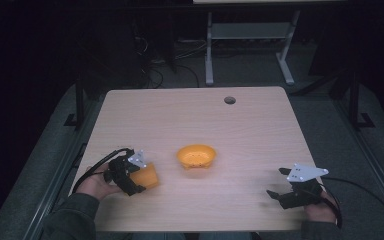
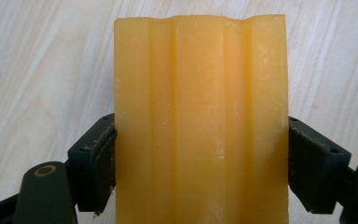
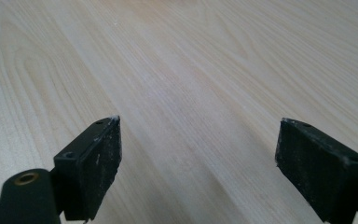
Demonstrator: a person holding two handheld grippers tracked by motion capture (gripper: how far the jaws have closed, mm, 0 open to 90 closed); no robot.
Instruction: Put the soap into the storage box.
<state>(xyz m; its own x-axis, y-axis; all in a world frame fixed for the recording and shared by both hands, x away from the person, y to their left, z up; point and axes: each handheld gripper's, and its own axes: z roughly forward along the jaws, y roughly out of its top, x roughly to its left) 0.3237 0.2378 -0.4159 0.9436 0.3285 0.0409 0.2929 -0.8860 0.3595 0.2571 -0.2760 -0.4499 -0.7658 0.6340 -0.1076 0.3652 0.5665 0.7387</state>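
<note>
Orange and ridged, the block (image 2: pixel 200 121) sits clamped between the two jaws of the left gripper (image 1: pixel 136 176), which presses on both of its sides. In the high view this block (image 1: pixel 146 177) is near the front left part of the wooden table (image 1: pixel 250 130). An orange bowl (image 1: pixel 196 156) stands near it, toward the middle. The right gripper (image 3: pixel 198 154) has its jaws spread wide and holds nothing, over bare wood at the front right.
</note>
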